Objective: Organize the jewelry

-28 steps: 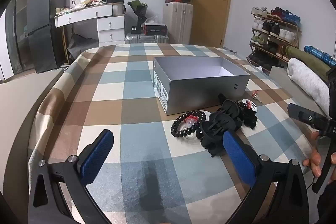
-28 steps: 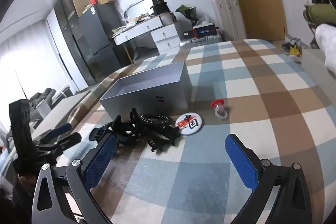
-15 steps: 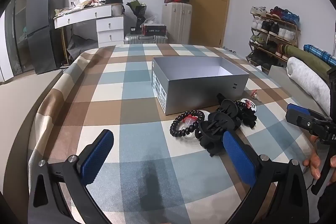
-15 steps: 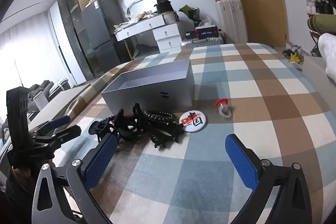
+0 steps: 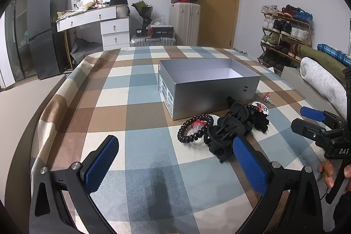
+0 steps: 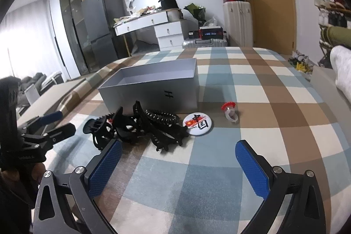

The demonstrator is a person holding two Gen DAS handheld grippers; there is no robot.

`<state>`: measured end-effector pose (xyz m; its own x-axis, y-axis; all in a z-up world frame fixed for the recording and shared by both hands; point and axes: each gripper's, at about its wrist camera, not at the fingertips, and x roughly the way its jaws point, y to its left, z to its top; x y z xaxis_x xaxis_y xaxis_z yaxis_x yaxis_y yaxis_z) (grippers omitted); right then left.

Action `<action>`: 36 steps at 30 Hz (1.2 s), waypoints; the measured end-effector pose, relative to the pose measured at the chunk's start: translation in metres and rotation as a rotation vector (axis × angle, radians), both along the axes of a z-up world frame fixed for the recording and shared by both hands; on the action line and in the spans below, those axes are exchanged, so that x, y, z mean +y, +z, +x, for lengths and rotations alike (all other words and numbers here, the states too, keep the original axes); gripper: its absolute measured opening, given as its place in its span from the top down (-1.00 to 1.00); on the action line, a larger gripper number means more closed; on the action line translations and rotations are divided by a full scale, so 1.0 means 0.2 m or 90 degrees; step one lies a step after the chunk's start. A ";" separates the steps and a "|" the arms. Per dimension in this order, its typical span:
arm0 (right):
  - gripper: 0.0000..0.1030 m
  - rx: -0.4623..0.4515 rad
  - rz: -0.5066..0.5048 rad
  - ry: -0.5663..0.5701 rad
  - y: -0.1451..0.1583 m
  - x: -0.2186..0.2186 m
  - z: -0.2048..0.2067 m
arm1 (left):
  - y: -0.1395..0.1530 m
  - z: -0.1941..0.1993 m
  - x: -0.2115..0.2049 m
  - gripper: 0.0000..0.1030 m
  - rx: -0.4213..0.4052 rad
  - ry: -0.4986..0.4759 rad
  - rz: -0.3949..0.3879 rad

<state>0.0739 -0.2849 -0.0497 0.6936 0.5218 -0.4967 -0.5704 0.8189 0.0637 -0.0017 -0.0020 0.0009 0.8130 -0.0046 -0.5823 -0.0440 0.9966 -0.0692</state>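
The checked surface (image 5: pixel 140 80) holds a grey box (image 5: pixel 210 89), open on top. A heap of black hair clips (image 6: pixel 140 126) lies just in front of it, with a round badge (image 6: pixel 198 122) and a tiny red ring (image 6: pixel 229 112) beside. From the left gripper (image 5: pixel 175 159), the heap sits at one o'clock, close to its right finger. From the right gripper (image 6: pixel 177 159), it sits at eleven o'clock. Both sets of jaws are wide open and hold nothing. The left one looks a bit nearer.
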 end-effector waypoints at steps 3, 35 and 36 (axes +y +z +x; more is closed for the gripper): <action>-1.00 -0.003 -0.007 -0.004 0.00 0.01 0.00 | 0.00 0.00 -0.01 -0.97 0.000 0.000 0.005; -1.00 -0.003 -0.013 -0.003 -0.01 0.01 -0.01 | 0.00 0.00 -0.03 -0.97 -0.001 -0.002 0.016; -1.00 -0.003 -0.012 -0.003 -0.01 0.01 -0.02 | 0.00 0.00 -0.03 -0.97 -0.001 -0.001 0.014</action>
<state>0.0709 -0.2828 -0.0514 0.6985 0.5088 -0.5032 -0.5667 0.8227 0.0450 -0.0025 -0.0070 0.0006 0.8142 0.0067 -0.5805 -0.0415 0.9980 -0.0468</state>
